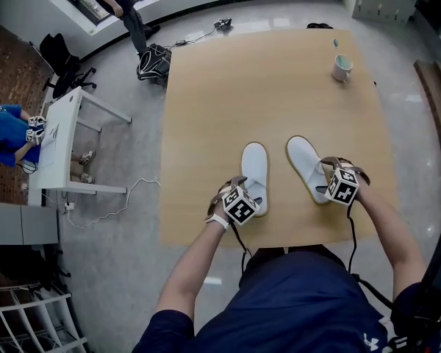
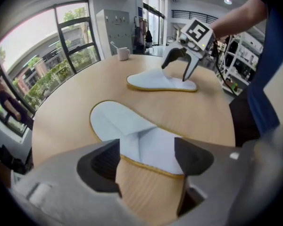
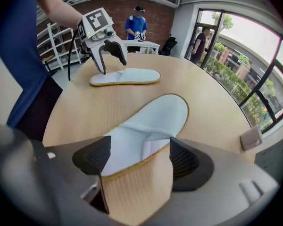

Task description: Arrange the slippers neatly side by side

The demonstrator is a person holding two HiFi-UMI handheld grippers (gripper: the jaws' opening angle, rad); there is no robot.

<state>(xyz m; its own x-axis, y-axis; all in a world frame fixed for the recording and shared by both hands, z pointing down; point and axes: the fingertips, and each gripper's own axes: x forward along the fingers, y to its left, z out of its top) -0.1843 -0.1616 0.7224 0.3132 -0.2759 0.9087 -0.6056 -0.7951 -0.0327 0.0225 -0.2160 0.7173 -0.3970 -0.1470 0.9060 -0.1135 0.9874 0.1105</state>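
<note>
Two white slippers with yellow edging lie on the wooden table [image 1: 206, 123], a little apart and not quite parallel. The left slipper [image 1: 254, 166] [image 2: 127, 128] has its near end between the spread jaws of my left gripper [image 1: 242, 190] [image 2: 146, 161], whose pads do not press on it. The right slipper [image 1: 306, 164] [image 3: 151, 124] lies the same way in my right gripper [image 1: 329, 173] [image 3: 139, 159], also open. Each gripper view shows the other gripper over the far slipper: the right gripper [image 2: 179, 67] and the left gripper [image 3: 108, 55].
A white mug [image 1: 342, 67] [image 2: 123, 53] stands near the table's far right corner. The table's front edge runs just behind both grippers. On the floor to the left are a white desk [image 1: 59, 142] with a seated person, a cable and a dark bag [image 1: 153, 63].
</note>
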